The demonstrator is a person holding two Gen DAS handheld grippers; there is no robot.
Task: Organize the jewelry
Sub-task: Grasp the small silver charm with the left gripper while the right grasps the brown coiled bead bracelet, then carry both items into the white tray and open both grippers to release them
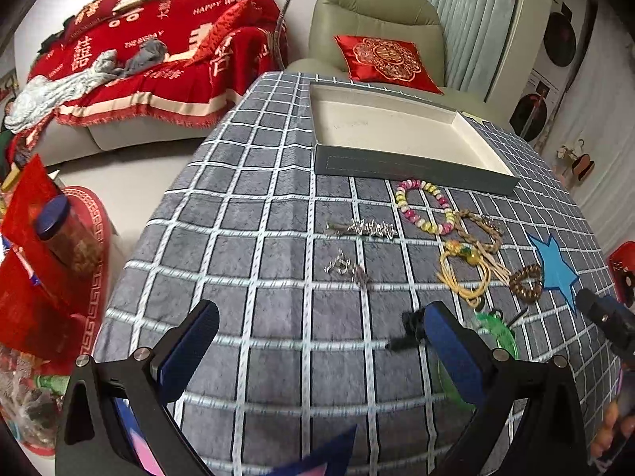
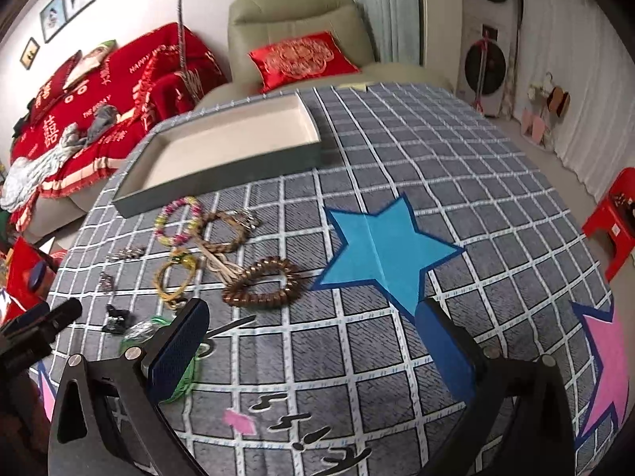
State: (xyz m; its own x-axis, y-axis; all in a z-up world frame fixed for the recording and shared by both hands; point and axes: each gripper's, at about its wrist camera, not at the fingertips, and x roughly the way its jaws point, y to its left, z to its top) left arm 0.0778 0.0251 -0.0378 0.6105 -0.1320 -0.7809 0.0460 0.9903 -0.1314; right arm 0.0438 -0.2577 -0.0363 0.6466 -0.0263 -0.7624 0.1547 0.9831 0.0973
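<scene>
An empty grey tray with a white inside lies at the far side of the checked cloth. In front of it lie a pink-yellow bead bracelet, a braided brown bracelet, a yellow cord bracelet, a brown bead heart, a silver hair clip, a small silver piece, a black clip and a green bangle. My left gripper is open and empty. My right gripper is open and empty, near the heart.
A blue paper star and a pink star are on the cloth. A green armchair with a red cushion stands behind the table, a red-covered sofa at left, a red stool at right.
</scene>
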